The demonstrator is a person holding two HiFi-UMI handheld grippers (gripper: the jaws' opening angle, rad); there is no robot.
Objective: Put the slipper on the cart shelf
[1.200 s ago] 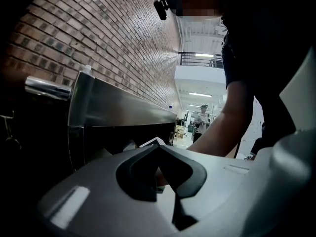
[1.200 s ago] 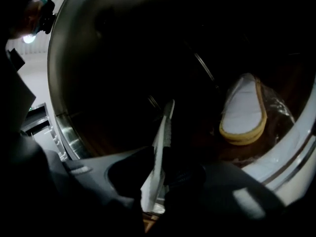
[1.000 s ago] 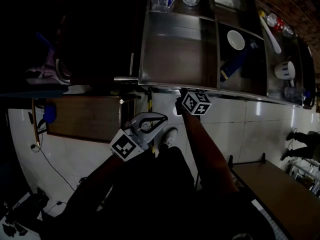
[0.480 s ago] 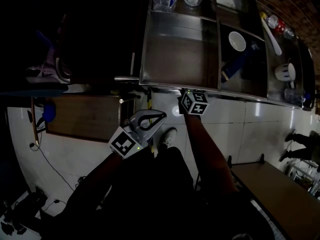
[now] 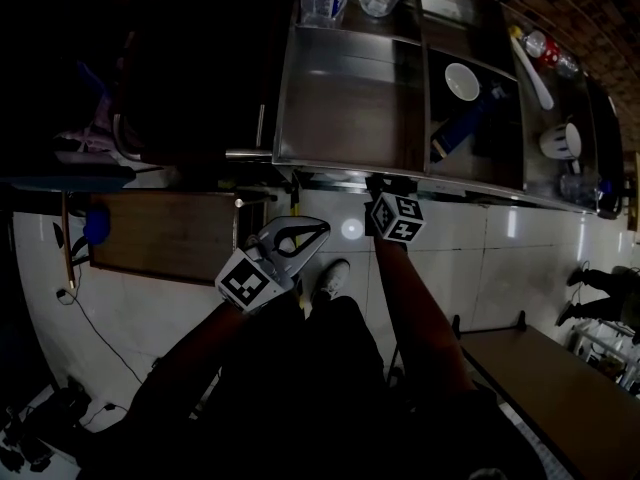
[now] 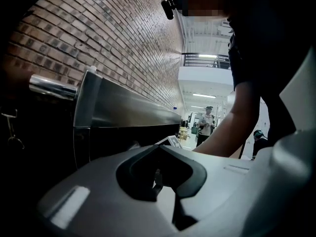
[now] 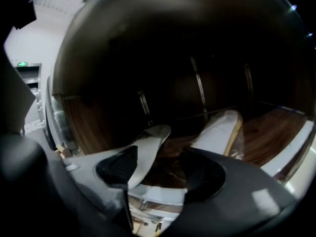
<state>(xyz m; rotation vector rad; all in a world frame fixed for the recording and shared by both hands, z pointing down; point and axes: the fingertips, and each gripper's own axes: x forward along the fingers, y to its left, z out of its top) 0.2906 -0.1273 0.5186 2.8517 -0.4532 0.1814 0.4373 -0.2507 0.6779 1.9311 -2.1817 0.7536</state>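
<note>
Wood-grain cart shelf [image 7: 269, 132] bore the slipper [image 7: 148, 152]: pale, flat, long axis running seven to one o'clock. Your right gripper [image 7: 160, 169] had just been opening, the slipper loose between its jaws. Your left gripper [image 6: 159, 172] sat closed, empty.

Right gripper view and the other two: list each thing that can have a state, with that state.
right gripper: open, its jaws have just been opening, pads pressing on nothing
slipper: lying on the cart shelf, not clamped
left gripper: shut, nothing between its jaws
bowl: upright in a tray on top of the cart
</note>
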